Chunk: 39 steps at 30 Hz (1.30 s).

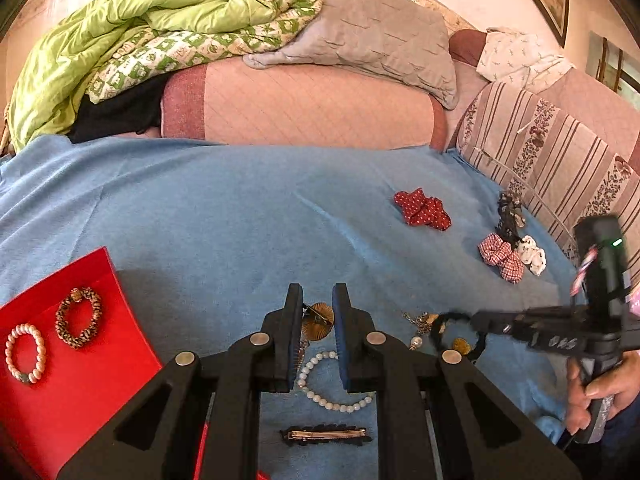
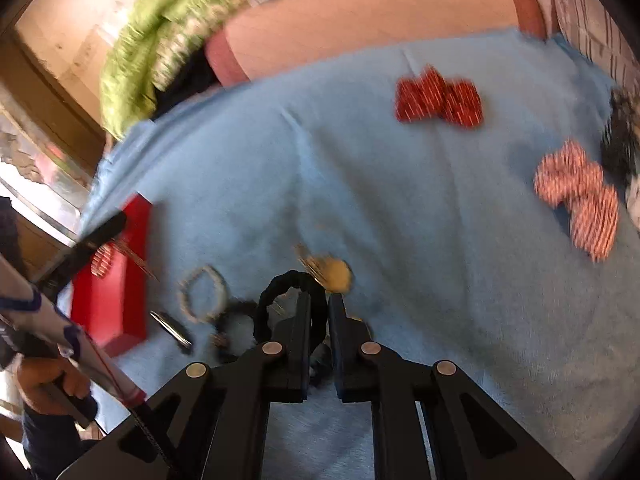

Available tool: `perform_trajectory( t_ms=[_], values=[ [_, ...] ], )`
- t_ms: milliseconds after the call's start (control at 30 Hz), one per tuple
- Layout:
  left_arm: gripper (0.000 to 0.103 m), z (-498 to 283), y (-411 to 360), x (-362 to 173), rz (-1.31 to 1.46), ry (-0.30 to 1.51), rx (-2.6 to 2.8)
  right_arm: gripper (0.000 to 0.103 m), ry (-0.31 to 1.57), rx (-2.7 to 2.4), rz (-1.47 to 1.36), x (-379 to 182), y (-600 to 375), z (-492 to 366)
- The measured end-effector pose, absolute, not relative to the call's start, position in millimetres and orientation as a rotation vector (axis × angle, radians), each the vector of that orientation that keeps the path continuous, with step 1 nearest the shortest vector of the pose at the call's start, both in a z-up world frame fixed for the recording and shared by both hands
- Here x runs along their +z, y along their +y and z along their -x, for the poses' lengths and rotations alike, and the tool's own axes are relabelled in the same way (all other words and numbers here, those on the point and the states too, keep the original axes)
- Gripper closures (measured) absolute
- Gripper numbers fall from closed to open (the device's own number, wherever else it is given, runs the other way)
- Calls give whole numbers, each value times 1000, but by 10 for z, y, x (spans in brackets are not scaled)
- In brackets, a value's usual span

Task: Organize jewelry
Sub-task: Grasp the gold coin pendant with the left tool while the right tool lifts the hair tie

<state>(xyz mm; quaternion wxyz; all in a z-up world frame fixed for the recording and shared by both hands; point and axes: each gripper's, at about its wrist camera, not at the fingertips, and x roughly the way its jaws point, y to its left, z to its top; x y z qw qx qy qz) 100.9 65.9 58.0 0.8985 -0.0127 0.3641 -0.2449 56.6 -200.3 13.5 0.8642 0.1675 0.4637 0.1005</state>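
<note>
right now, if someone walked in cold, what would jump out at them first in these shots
The bright red tray at the left edge of the blue blanket grabs the eye first, with a pearl bracelet and a leopard-print bracelet lying in it. Next comes the left gripper, pinching a gold fan-shaped earring above loose jewelry. To its right, the right gripper is closed on a black scrunchie, and red fabric bows lie further back.
</note>
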Motion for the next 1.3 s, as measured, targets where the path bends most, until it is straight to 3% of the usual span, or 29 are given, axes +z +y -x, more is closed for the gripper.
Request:
perform_trajectory(
  t_ms=[267,800,1300],
  values=[
    [89,-995,801,634,52,731,-492,93,757,305,-369,546,-1827,-479],
    [89,-907,1235,822,99,672,-441,93,753,377,-324,577,-1346,-554],
    [89,-797,2206,894,219,639,-307,93,763,464,-269,568,-608,-555]
  ],
)
